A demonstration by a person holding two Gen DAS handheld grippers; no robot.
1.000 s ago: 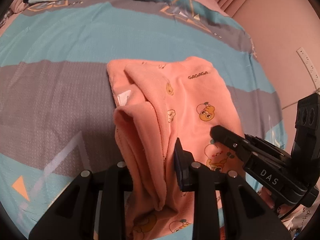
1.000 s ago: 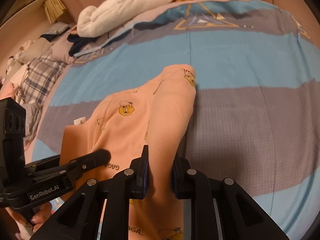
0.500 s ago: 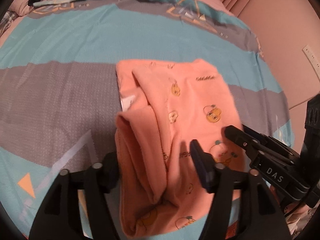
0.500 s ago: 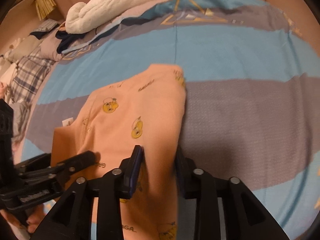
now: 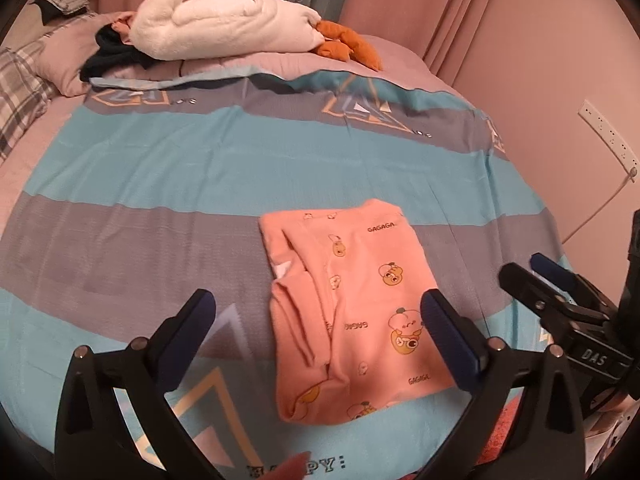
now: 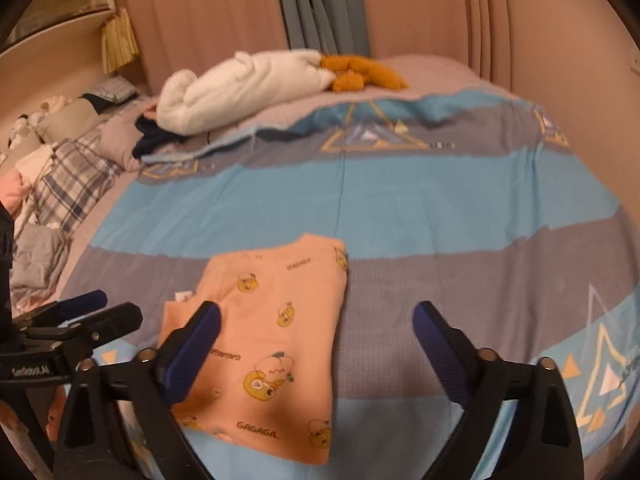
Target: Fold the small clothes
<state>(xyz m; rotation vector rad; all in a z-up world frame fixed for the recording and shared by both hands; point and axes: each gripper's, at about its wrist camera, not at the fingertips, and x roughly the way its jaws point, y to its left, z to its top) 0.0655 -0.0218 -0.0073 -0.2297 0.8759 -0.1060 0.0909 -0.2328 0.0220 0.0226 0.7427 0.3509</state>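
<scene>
A small peach garment (image 5: 352,304) printed with cartoon ducks and "GAGAGA" lies folded flat on the striped bedspread; it also shows in the right wrist view (image 6: 272,336). A sleeve is folded along its left side. My left gripper (image 5: 320,312) is open and empty, raised above the garment. My right gripper (image 6: 316,324) is open and empty, above the garment's right edge. Each gripper shows in the other's view: the right gripper (image 5: 536,272) at the right, the left gripper (image 6: 104,308) at the left.
The blue and grey striped bedspread (image 5: 200,184) covers the bed. A white plush toy with orange feet (image 5: 224,24) and dark clothes (image 5: 108,56) lie at the far end. Plaid pillows (image 6: 76,176) lie at the left. Curtains and a wall stand behind and right.
Both grippers opened and let go of the garment, then pulled back and up. The garment now lies flat and folded on the bed.
</scene>
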